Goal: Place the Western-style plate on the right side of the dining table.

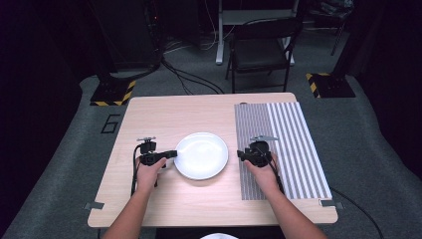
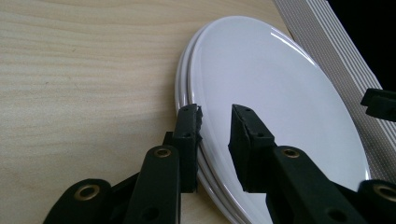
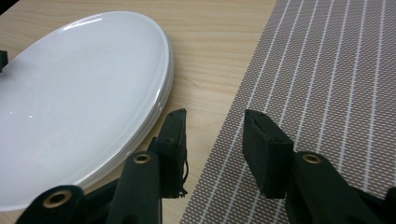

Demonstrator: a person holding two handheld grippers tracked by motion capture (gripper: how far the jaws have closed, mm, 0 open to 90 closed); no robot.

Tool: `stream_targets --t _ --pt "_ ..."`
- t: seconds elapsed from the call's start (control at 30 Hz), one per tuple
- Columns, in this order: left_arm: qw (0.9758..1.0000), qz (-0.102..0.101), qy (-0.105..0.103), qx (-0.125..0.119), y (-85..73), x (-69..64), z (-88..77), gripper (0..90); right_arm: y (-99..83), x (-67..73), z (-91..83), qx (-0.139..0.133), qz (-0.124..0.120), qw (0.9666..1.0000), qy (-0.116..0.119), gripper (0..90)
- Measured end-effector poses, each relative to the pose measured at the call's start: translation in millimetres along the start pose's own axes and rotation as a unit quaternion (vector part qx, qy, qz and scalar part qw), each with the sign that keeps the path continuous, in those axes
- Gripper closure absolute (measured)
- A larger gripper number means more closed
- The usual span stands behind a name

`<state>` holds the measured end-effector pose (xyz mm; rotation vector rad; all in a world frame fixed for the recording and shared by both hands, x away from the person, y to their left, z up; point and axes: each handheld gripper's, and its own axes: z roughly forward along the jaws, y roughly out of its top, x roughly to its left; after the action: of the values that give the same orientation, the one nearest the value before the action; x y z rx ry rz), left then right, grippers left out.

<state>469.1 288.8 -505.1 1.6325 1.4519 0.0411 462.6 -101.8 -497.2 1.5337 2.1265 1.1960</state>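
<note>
The left hand-held gripper (image 2: pixel 215 122) clamps the rim of the round white ceramic plates (image 2: pixel 280 102), stacked on the wooden worktop (image 2: pixel 84 70). The right hand-held gripper (image 3: pixel 215 128) hangs with jaws parted, empty, beside them over the grey striped woven placemat (image 3: pixel 327 70).

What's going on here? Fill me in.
A person works two handheld grippers at a wooden table. The left gripper is closed on the rim of a stack of white plates. The right gripper hangs open at the stack's other side, over the edge of a striped placemat, holding nothing.
</note>
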Motion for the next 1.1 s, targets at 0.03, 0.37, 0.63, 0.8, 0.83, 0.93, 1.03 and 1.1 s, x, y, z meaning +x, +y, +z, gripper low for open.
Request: stream_targets --t 0.03,0.37,0.63,0.8,0.83,0.93,1.03,1.1 --pt "1.0 -0.001 -0.001 0.0 0.0 0.3 -0.2 72.3 0.3 1.4 1.7 -0.001 0.0 1.0 0.003 59.9" --pt "1.0 -0.001 -0.002 0.0 -0.4 0.6 -0.3 72.4 7.0 21.5 18.0 0.01 -0.009 0.9998 0.016 59.0" --pt "1.0 0.007 0.003 0.001 -0.9 -0.9 -0.6 72.4 6.0 33.0 28.4 0.017 -0.009 0.9997 0.017 57.9" --pt "0.9999 0.009 0.006 -0.002 -1.2 -2.2 -0.2 72.4 3.2 38.0 33.8 0.026 -0.011 0.9995 0.017 56.5" --pt "0.9999 0.009 0.006 -0.002 -1.2 -2.3 -0.2 72.4 2.8 39.9 34.4 0.029 -0.005 0.9994 0.019 56.4" --pt "1.0 0.005 0.006 -0.003 -1.6 -3.5 0.0 72.4 2.2 41.1 36.5 0.028 -0.009 0.9993 0.022 56.4" --pt "0.9999 0.009 0.006 -0.004 -1.7 -3.7 0.3 72.4 0.9 46.0 38.8 0.033 -0.005 0.9992 0.022 54.5" --pt "0.9999 0.01 0.006 -0.004 -1.7 -3.8 0.5 72.5 0.9 46.4 39.0 0.033 -0.003 0.9993 0.02 54.6"
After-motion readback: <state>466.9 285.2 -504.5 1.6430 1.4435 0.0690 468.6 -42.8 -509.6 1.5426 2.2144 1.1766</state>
